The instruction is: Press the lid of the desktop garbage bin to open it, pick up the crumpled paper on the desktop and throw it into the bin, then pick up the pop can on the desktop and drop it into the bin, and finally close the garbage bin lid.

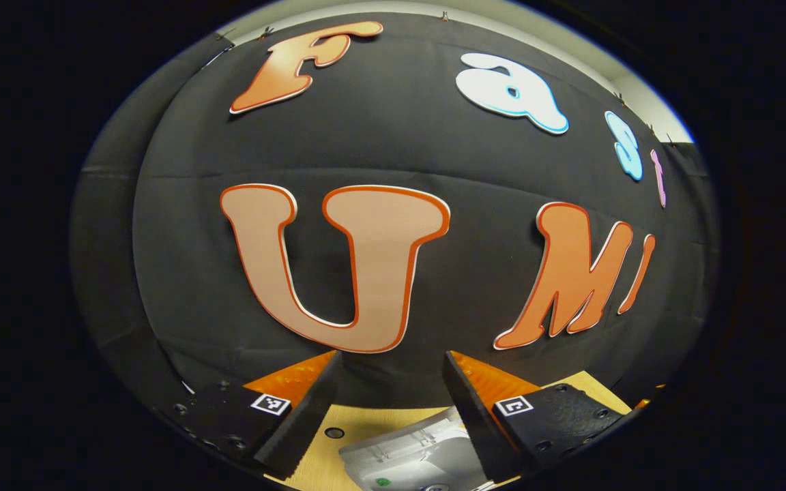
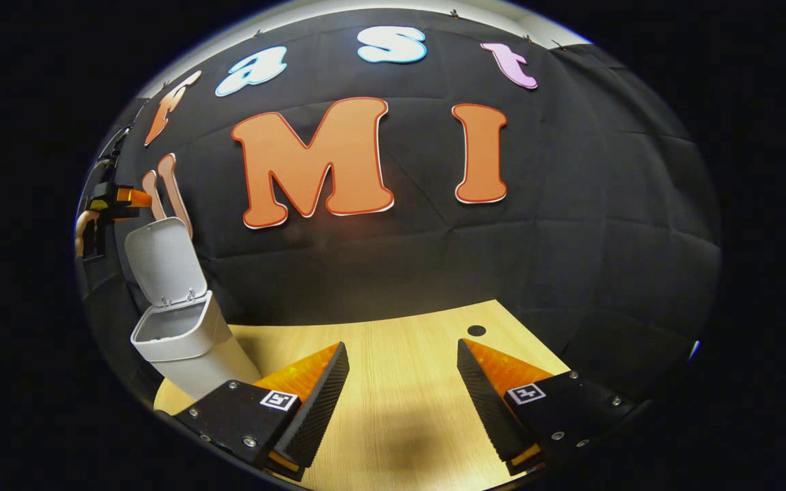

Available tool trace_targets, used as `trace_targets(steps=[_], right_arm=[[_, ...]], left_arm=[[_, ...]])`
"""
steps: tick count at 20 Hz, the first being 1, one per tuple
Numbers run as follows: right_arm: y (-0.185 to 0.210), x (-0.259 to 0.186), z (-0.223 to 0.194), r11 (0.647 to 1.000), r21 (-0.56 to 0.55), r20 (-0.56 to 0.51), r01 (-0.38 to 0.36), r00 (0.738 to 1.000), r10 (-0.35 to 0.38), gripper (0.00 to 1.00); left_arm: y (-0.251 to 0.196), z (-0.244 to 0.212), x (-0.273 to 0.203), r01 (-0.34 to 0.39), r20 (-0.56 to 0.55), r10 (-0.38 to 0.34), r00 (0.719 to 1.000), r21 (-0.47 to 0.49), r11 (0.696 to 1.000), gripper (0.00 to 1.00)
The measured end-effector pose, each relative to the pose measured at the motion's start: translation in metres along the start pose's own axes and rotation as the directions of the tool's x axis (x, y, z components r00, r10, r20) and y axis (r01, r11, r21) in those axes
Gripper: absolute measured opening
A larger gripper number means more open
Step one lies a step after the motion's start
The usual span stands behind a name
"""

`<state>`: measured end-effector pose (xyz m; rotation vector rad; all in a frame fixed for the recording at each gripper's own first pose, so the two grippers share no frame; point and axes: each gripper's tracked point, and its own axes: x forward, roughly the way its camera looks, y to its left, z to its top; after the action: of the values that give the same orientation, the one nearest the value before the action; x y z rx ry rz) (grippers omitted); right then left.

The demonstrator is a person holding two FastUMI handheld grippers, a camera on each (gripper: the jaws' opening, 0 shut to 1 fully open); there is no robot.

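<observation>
The white desktop bin (image 2: 188, 348) stands at the left of the wooden table in the right gripper view, its lid (image 2: 161, 262) swung up and the mouth open. High beside that raised lid, at the far left edge, hangs my left gripper (image 2: 117, 199). In the left gripper view my left gripper (image 1: 393, 358) is open and empty, facing the wall, with part of the white bin (image 1: 410, 457) low between its fingers. My right gripper (image 2: 401, 344) is open and empty above the bare tabletop, to the right of the bin.
The light wooden table (image 2: 400, 402) reaches back to the black cloth wall. A small dark round hole (image 2: 476, 330) sits near its far edge, and another such hole (image 1: 333, 432) lies beside the bin.
</observation>
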<state>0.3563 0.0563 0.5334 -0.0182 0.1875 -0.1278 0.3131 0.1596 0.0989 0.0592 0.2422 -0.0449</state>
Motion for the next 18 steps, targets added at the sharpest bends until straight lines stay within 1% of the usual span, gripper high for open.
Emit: trace_targets(steps=[2,3,5,7,8,11,14,16,18], right_arm=[[-0.002,0.001,-0.001,1.000,0.005,-0.005,0.006,1.000,-0.006,0.96],[-0.003,0.001,-0.001,1.000,0.006,-0.006,0.007,1.000,-0.007,0.95],[0.001,0.001,0.000,1.000,0.005,-0.007,0.002,1.000,-0.002,0.96],[0.004,0.001,-0.002,1.000,-0.010,-0.010,-0.008,1.000,0.007,0.96],[0.005,0.001,-0.003,1.000,-0.017,-0.013,-0.008,1.000,0.008,0.95],[0.007,0.001,-0.004,1.000,-0.020,-0.019,-0.018,1.000,0.018,0.96],[0.010,0.002,-0.004,0.999,-0.015,-0.026,-0.033,0.999,0.032,0.95],[0.012,0.001,-0.005,0.999,-0.023,-0.028,-0.040,0.999,0.040,0.96],[0.011,0.001,-0.007,0.998,-0.036,-0.033,-0.046,0.998,0.045,0.95]], left_arm=[[0.006,-0.018,0.007,-0.014,-0.047,0.015,0.999,0.019,1.000,0.94],[0.007,-0.027,0.010,-0.019,-0.068,0.019,0.998,0.006,1.000,0.94],[0.002,-0.045,0.007,0.007,-0.111,-0.012,0.994,-0.046,0.999,0.94],[-0.006,-0.051,0.000,0.045,-0.105,-0.054,0.993,-0.081,0.996,0.94],[-0.006,-0.056,-0.005,0.052,-0.108,-0.060,0.992,-0.073,0.996,0.94],[-0.017,-0.073,-0.021,0.070,-0.133,-0.070,0.989,-0.006,0.998,0.94],[-0.035,-0.097,-0.038,0.110,-0.174,-0.100,0.980,0.051,0.993,0.94],[-0.048,-0.115,-0.048,0.135,-0.198,-0.120,0.973,0.068,0.988,0.94],[-0.060,-0.133,-0.055,0.156,-0.215,-0.140,0.966,0.059,0.986,0.94]])
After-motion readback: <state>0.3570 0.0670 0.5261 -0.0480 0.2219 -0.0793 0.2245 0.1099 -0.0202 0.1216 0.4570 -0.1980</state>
